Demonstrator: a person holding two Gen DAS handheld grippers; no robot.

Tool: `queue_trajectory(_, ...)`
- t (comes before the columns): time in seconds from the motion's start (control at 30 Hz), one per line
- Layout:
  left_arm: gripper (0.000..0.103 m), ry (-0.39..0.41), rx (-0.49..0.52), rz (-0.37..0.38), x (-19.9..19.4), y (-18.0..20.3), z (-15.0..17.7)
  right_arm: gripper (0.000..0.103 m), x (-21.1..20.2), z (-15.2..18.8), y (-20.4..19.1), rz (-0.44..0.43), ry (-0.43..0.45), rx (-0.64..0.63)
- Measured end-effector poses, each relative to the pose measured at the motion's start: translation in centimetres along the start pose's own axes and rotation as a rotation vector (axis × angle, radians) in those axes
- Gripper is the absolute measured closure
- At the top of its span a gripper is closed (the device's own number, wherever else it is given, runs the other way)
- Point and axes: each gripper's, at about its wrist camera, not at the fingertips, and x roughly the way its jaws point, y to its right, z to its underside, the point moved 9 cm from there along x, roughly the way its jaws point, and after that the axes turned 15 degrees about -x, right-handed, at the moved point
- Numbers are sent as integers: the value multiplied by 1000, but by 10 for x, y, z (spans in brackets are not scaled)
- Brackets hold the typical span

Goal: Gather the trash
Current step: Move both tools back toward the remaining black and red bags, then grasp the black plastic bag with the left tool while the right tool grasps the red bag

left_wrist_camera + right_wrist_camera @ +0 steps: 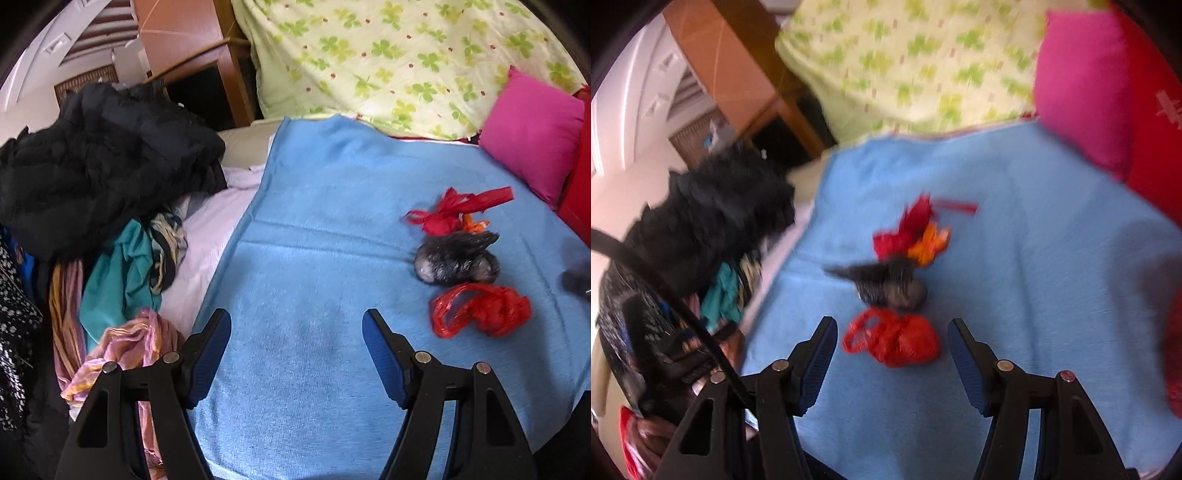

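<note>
Clothes (107, 192) heaped on the left edge of the bed are not your concern, so keep both tools clear of that dark pile and the loose scarves below it. Your left gripper (297, 354) hangs over bare blue blanket (314, 229) with its jaws spread wide and nothing between them; the trash lies well to its right, so let it wait there rather than reach across.

Moving right, the trash sits in a short row running far to near: a knotted red bag (447, 218) with orange scraps farthest, a dark bundle (456, 264) touching it in the middle, and a crumpled red plastic bag (894, 341) nearest you, just beside the dark one. Your right gripper (892, 350) is lined up on that nearest bag, jaws wide and empty, the bag lying between and just beyond the fingertips.

Take that one first, I would judge. Come in low so both pads straddle the bunched body on the right of the bag, not the thin loop handle on its left, which could slip out. Close gently; thin plastic will probably crush and hold easily. Lift straight up so you do not drag the dark bundle along or snag the blanket. The right view is blurred, so slow down before you close
</note>
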Motion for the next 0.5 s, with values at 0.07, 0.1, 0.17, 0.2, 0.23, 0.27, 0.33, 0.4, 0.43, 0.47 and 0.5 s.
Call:
queue_trajectory(0.07, 29, -10, 4, 17, 5, 4, 0, 37, 31, 6, -1, 1, -46, -30)
queue_trajectory(0.1, 29, -13, 6, 30, 7, 7, -1, 37, 48, 10, 0, 5, -71, -52)
queue_trajectory(0.17, 29, -25, 7, 75, 12, 16, -6, 37, 79, 17, 2, -6, -122, -63)
queue_trajectory(0.2, 29, -32, 5, 103, 17, 20, -9, 37, 94, 21, 2, -23, -148, -58)
queue_trajectory(0.23, 29, -44, 5, 138, 21, 29, -12, 38, 105, 25, 2, -38, -164, -59)
queue_trajectory(0.27, 29, -56, 5, 161, 25, 35, -14, 39, 114, 28, 0, -70, -170, -62)
queue_trajectory(0.33, 29, -94, 9, 237, 38, 55, -17, 43, 117, 30, -3, -96, -153, -68)
queue_trajectory(0.4, 29, -133, 23, 277, 53, 74, -17, 47, 109, 32, -4, -99, -142, -90)
queue_trajectory(0.43, 29, -160, 36, 295, 64, 88, -17, 47, 102, 34, -4, -90, -135, -103)
queue_trajectory(0.47, 29, -176, 43, 311, 71, 97, -16, 47, 94, 37, -3, -82, -132, -115)
queue_trajectory(0.5, 29, -206, 50, 339, 82, 111, -15, 47, 86, 41, -1, -79, -129, -121)
